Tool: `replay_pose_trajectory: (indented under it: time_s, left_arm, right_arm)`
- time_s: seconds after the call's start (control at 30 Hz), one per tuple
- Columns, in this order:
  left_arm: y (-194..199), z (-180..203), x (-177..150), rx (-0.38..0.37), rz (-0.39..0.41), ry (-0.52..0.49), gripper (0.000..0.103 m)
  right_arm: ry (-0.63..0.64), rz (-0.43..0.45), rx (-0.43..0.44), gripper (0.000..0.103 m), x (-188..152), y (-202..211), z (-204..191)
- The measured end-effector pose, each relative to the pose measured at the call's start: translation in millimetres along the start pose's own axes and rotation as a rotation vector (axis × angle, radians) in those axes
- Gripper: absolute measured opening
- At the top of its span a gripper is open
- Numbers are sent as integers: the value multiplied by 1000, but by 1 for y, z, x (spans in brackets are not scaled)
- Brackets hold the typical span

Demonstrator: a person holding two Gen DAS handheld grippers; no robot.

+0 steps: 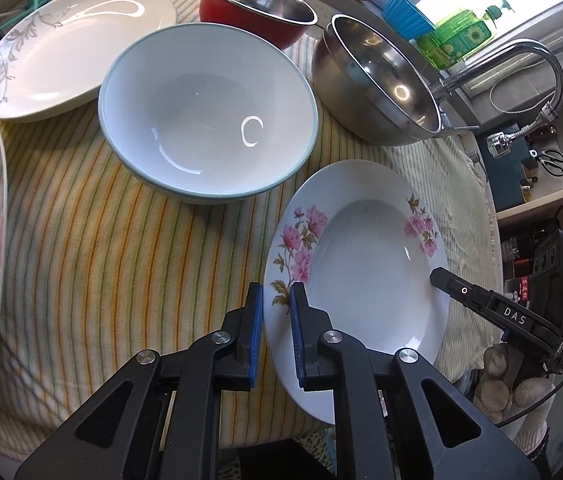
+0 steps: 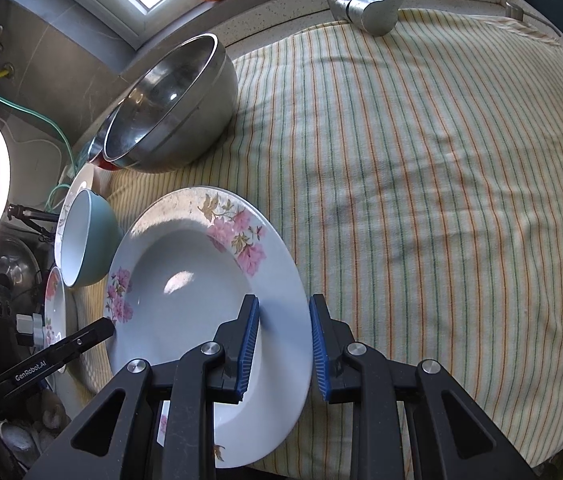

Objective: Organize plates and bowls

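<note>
Left wrist view: both grippers, left gripper (image 1: 275,300) and right gripper (image 2: 284,316), have jaws clamped on opposite rims of the pink-flowered white ceramic plate (image 1: 365,256); glazed, stiff, slippery, breakable, so rim holds suit it.

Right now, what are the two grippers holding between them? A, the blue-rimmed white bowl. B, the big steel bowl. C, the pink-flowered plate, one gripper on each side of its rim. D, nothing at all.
C: the left gripper straddles the near rim of the pink-flowered plate, and the right gripper straddles its opposite rim, while the blue-rimmed white bowl and the steel bowl sit untouched on the striped cloth.
</note>
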State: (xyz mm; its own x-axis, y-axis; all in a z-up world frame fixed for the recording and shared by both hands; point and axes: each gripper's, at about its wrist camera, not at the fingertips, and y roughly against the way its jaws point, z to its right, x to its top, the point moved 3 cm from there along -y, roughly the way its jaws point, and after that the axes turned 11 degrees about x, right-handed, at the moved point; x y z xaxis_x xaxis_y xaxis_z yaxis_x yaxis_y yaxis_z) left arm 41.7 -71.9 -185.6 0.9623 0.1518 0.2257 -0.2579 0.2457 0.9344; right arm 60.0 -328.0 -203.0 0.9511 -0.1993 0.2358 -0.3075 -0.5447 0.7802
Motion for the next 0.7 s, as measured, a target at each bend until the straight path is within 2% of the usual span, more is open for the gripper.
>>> replay_pose_trajectory:
  time_s: [0.7]
  left_arm:
    - [9,-25,0,16,18,-26,12]
  right_arm:
    - [-11,-16,-20,23,-32,-10,-23]
